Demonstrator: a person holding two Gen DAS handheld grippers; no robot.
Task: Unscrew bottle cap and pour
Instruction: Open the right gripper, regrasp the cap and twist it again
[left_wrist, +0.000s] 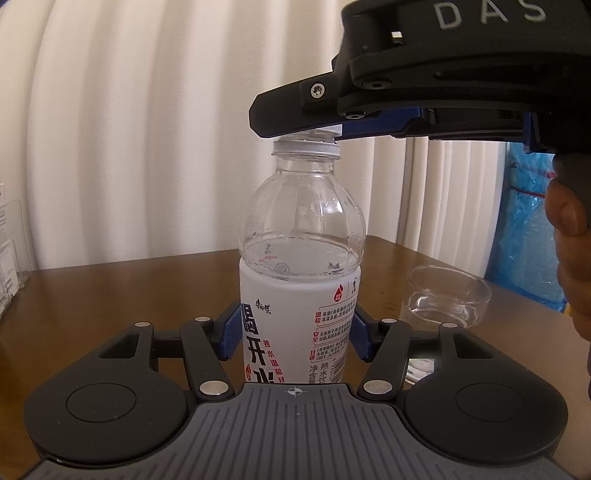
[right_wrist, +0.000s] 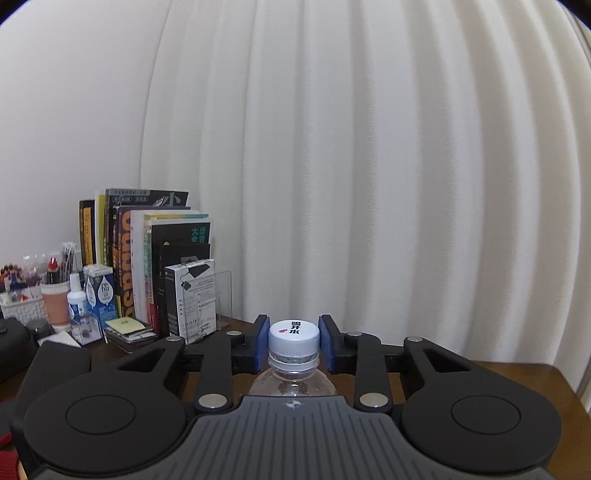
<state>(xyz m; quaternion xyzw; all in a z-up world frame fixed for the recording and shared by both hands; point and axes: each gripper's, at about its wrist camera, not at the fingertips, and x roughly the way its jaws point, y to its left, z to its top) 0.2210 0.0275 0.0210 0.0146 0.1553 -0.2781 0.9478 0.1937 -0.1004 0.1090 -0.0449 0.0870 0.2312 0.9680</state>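
Your left gripper (left_wrist: 293, 332) sits nearest the lens, blue pads (left_wrist: 229, 332) clamped on the bottle (left_wrist: 299, 258) at its white label. Bottle upright on the brown table (left_wrist: 110, 295), clear upper half, some water visible at shoulder level.

Your right gripper (right_wrist: 293, 338) comes in from the right at neck height; its pads (right_wrist: 261, 339) press both sides of the white cap (right_wrist: 293, 336). From the left wrist view, the cap looks raised off the neck threads, ring (left_wrist: 306, 148) left below.

Your hand (left_wrist: 570, 236) holds the right handle at the edge of view.

Glass dish (left_wrist: 448, 299) stands right of the bottle, apart from it, nothing between.

Books (right_wrist: 147, 251), a boxed item (right_wrist: 192, 299), small bottle (right_wrist: 75, 299) and a pen cup (right_wrist: 55, 299) crowd the far left corner, well apart. White curtain (right_wrist: 369, 166) behind.
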